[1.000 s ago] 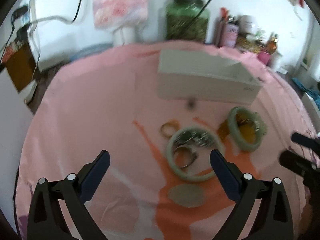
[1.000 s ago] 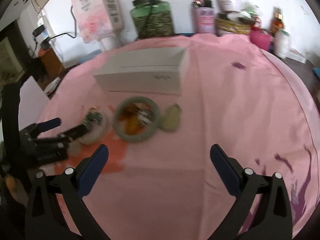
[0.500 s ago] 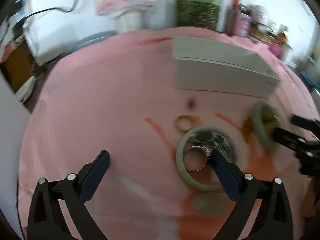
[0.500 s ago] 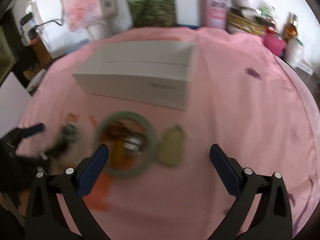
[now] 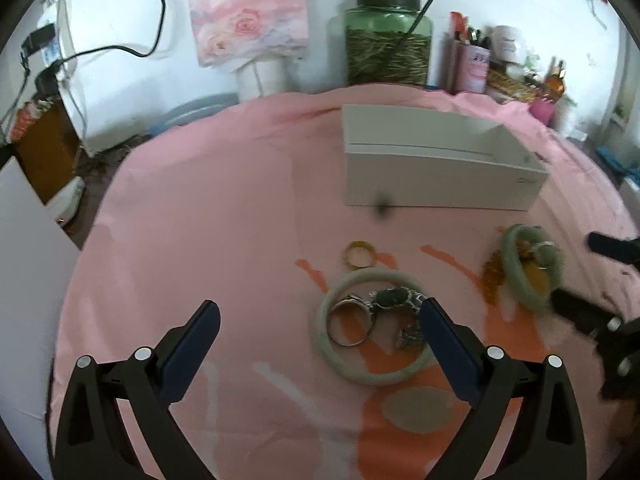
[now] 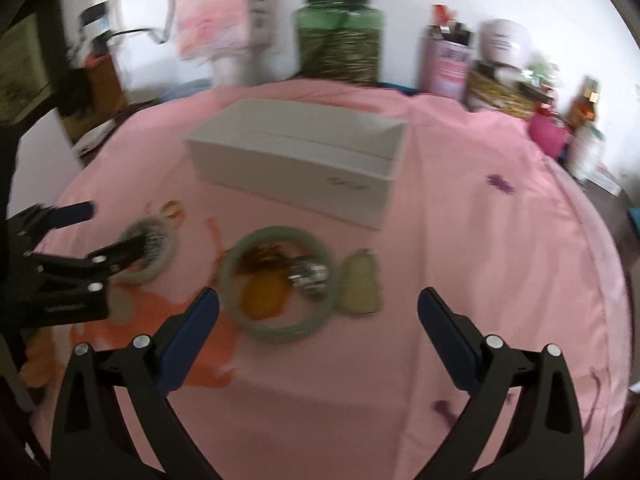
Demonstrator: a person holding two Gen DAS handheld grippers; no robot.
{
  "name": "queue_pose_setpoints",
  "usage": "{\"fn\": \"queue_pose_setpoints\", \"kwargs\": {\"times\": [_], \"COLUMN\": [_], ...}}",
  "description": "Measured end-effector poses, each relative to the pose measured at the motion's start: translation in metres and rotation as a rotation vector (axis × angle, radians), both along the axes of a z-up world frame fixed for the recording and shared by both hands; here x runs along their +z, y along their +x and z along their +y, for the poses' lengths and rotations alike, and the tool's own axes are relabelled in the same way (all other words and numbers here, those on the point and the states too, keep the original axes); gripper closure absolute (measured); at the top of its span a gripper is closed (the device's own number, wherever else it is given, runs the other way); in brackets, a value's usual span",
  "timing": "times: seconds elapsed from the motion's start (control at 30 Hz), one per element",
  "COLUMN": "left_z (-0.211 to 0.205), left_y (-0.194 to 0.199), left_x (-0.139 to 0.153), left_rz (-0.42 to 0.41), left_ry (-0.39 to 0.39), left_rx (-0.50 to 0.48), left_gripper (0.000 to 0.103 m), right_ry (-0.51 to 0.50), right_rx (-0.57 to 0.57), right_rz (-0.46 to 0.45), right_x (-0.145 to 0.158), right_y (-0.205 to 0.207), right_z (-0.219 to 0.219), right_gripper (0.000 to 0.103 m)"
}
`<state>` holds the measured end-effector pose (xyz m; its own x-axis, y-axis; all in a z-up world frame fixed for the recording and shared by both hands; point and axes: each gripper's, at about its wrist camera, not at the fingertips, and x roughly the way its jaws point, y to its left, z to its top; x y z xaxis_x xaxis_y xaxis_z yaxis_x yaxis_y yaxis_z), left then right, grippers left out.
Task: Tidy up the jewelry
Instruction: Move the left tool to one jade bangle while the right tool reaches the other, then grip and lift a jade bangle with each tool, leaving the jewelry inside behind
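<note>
Hovering wide open and empty, the left gripper (image 5: pixel 320 322) hangs over one jade bangle (image 5: pixel 374 326), the right gripper (image 6: pixel 318 310) over another green bangle (image 6: pixel 278 284), near the white box (image 6: pixel 298 160).

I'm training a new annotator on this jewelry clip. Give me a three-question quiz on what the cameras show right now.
1. True or false: the left gripper is shut on the pale green bangle.
2. Which small ring lies on the pink cloth between that bangle and the white box? A) silver B) yellow C) black
3. Fill in: the pale pear-shaped pendant lies ___ the other green bangle, not inside it.

Key: 1 false, it is open and holds nothing; 2 B, the yellow ring; 3 beside.
</note>
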<state>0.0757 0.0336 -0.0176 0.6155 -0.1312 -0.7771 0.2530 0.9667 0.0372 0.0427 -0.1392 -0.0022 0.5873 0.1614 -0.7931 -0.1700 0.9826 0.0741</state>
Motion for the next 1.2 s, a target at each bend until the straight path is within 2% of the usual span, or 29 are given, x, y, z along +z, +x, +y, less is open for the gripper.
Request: {"fn": "queue_pose_setpoints", "kwargs": {"times": [0.17, 0.23, 0.3, 0.47, 0.53, 0.73, 0.83, 0.9, 1.0, 1.03, 1.07, 1.2], "left_z": [0.005, 0.007, 0.009, -0.002, -0.008, -0.015, -0.018, -0.019, -0.016, -0.015, -0.013, -0.001], "left_y": [-0.005, -0.005, -0.007, -0.01, -0.011, -0.011, -0.01, -0.008, -0.005, -0.005, -0.005, -0.004], "left_x": [0.002, 0.001, 0.001, -0.007, -0.012, -0.016, -0.017, -0.017, -0.016, -0.016, -0.014, -0.008], "left_rz": [0.024, 0.042, 0.056, 0.085, 0.094, 0.084, 0.076, 0.075, 0.079, 0.074, 0.067, 0.071], "left_ry": [-0.068, -0.086, -0.108, -0.096, -0.075, -0.026, -0.01, -0.005, -0.021, -0.023, -0.023, -0.096], "left_rx": [-0.034, -0.041, -0.058, -0.123, -0.143, -0.15, -0.152, -0.15, -0.143, -0.14, -0.137, -0.116], "left_gripper": [0.005, 0.005, 0.005, 0.006, 0.009, 0.022, 0.023, 0.023, 0.023, 0.032, 0.034, 0.034], "right_ry": [0.041, 0.022, -0.005, -0.048, -0.069, -0.026, -0.008, -0.034, -0.047, -0.036, -0.022, 0.006], "right_rx": [0.061, 0.088, 0.097, 0.105, 0.123, 0.138, 0.138, 0.136, 0.134, 0.128, 0.124, 0.103], "right_rz": [0.004, 0.018, 0.028, 0.05, 0.046, 0.073, 0.075, 0.07, 0.074, 0.073, 0.067, -0.006], "right_x": [0.0, -0.004, -0.007, -0.016, -0.014, -0.012, -0.013, -0.014, -0.016, -0.014, -0.013, 0.009], "right_y": [0.004, 0.011, 0.015, 0.025, 0.021, 0.01, 0.015, 0.019, 0.018, 0.017, 0.016, 0.003], "right_z": [0.011, 0.018, 0.023, 0.025, 0.024, 0.012, 0.013, 0.017, 0.019, 0.017, 0.015, 0.007], "right_gripper": [0.009, 0.016, 0.018, 0.021, 0.034, 0.034, 0.033, 0.033, 0.034, 0.034, 0.034, 0.034]}}
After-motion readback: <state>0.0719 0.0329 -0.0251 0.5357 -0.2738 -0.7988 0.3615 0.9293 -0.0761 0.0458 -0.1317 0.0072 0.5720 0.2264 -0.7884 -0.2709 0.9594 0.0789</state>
